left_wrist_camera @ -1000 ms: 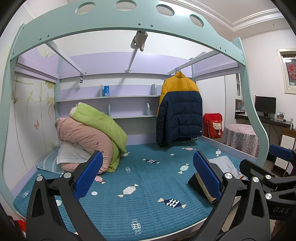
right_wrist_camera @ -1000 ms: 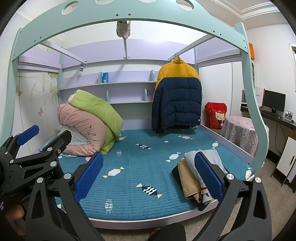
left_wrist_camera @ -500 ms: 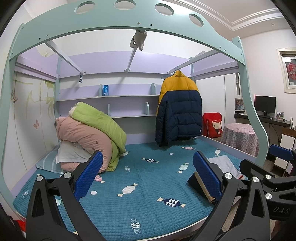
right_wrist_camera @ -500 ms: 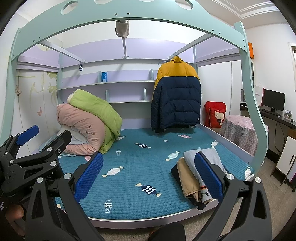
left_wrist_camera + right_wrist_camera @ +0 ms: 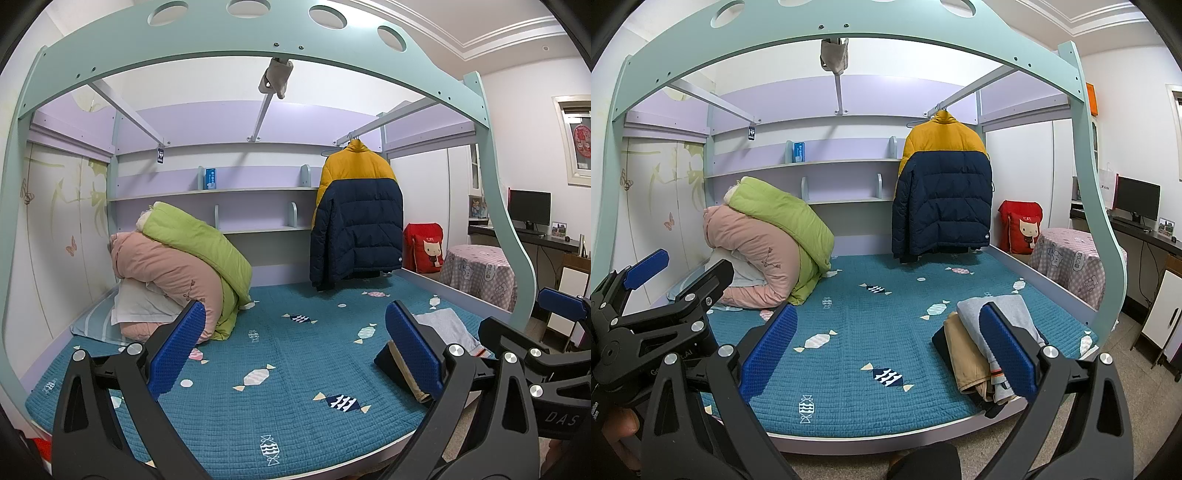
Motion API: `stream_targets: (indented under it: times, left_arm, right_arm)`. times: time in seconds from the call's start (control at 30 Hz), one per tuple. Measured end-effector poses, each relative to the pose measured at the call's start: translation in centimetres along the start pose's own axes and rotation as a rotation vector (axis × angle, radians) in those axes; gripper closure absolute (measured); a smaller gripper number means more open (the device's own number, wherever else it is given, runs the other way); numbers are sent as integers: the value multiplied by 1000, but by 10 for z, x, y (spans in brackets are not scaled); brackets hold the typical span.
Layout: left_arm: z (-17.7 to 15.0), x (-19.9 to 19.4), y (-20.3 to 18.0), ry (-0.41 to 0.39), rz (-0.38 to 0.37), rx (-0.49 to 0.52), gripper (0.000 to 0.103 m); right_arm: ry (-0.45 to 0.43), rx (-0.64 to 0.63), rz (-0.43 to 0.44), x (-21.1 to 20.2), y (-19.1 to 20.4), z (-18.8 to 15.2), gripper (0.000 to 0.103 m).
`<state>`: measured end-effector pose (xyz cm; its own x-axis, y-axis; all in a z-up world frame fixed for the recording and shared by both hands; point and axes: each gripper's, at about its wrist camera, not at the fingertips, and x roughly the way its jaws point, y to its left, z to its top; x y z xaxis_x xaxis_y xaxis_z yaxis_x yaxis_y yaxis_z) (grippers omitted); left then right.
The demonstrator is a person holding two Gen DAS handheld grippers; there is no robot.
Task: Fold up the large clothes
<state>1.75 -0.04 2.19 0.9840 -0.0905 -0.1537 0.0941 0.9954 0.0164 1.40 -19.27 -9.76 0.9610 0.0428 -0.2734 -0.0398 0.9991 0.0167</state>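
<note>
A yellow and navy puffer jacket (image 5: pixel 354 218) hangs on a hanger from the rail at the back right of the bed; it also shows in the right wrist view (image 5: pixel 942 192). A stack of folded clothes (image 5: pixel 982 343), grey on tan on black, lies at the bed's front right corner, partly hidden behind my right finger; it shows in the left wrist view too (image 5: pixel 439 328). My left gripper (image 5: pixel 295 350) is open and empty, in front of the bed. My right gripper (image 5: pixel 886 350) is open and empty beside it.
A teal quilted mattress (image 5: pixel 295 369) fills the bed under a pale green arch frame (image 5: pixel 258 44). Pink and green duvets (image 5: pixel 177 266) are piled at the back left. A round table with a checked cloth (image 5: pixel 476 273) and a red bag (image 5: pixel 423 247) stand to the right.
Both grippers have drifted very slightly; the view is almost unchanged. Nothing was taken hold of or let go.
</note>
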Motion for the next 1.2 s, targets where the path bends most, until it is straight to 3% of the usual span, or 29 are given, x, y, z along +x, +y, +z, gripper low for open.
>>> stream_targets:
  times: [0.93,1.2]
  left_arm:
    - [0,1,1,1,-3,1,5]
    - [-10,19,5,21,-21,-6,5]
  right_arm:
    - [3,1,-3,1,0,0,8]
    - [26,0,-17,18,1,-2,8]
